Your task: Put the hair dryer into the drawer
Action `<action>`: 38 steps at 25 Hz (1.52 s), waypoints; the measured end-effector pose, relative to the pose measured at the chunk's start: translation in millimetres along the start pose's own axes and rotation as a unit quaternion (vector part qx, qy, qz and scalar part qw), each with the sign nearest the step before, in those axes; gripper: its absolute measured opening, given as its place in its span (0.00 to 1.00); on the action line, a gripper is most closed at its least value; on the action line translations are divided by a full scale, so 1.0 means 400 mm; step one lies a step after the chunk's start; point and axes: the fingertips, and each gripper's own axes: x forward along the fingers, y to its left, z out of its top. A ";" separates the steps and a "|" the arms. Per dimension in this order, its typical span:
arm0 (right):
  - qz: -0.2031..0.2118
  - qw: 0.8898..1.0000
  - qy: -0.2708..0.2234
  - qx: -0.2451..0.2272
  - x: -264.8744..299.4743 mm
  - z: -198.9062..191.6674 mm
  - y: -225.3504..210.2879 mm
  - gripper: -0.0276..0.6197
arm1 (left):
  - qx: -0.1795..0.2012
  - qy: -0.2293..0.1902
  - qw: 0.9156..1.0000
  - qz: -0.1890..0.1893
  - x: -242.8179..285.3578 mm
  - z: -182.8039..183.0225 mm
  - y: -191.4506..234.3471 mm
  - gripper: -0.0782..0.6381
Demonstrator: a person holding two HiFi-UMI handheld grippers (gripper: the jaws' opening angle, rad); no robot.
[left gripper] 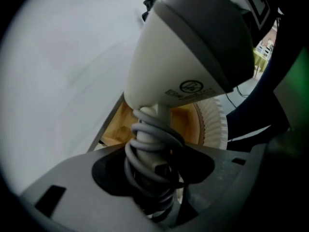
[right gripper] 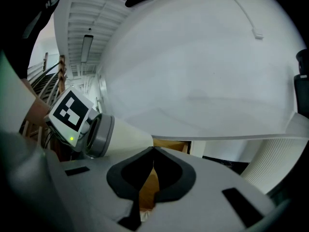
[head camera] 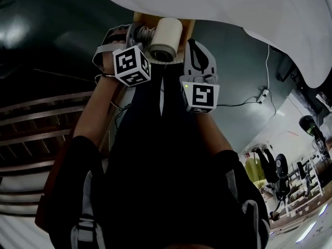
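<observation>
The white hair dryer has a grey ring at its mouth and a grey cord wound round its handle. My left gripper is shut on that handle and points steeply down, with the barrel filling the left gripper view. Just beyond it lies the open wooden drawer, whose light wood inside shows under the dryer. My right gripper hangs close beside it on the right, shut with nothing in it. The right gripper view shows the dryer at its left and the drawer ahead.
A white tabletop overhangs the drawer and fills the right gripper view. A white ribbed object stands right of the drawer. A cable and a plug strip lie on the floor to the right. Wooden slats run along the left.
</observation>
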 end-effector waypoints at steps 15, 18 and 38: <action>-0.001 1.000 0.011 -0.002 0.038 -0.045 -0.013 0.08 | 0.051 0.059 0.996 -0.034 0.147 -0.024 -0.016 0.45; 0.000 1.000 0.014 0.002 0.042 -0.052 -0.020 0.08 | 0.055 0.074 0.995 -0.038 0.177 -0.030 -0.020 0.45; -0.004 1.000 0.029 0.009 0.047 -0.093 -0.012 0.08 | 0.079 0.171 0.981 -0.054 0.253 -0.094 -0.037 0.46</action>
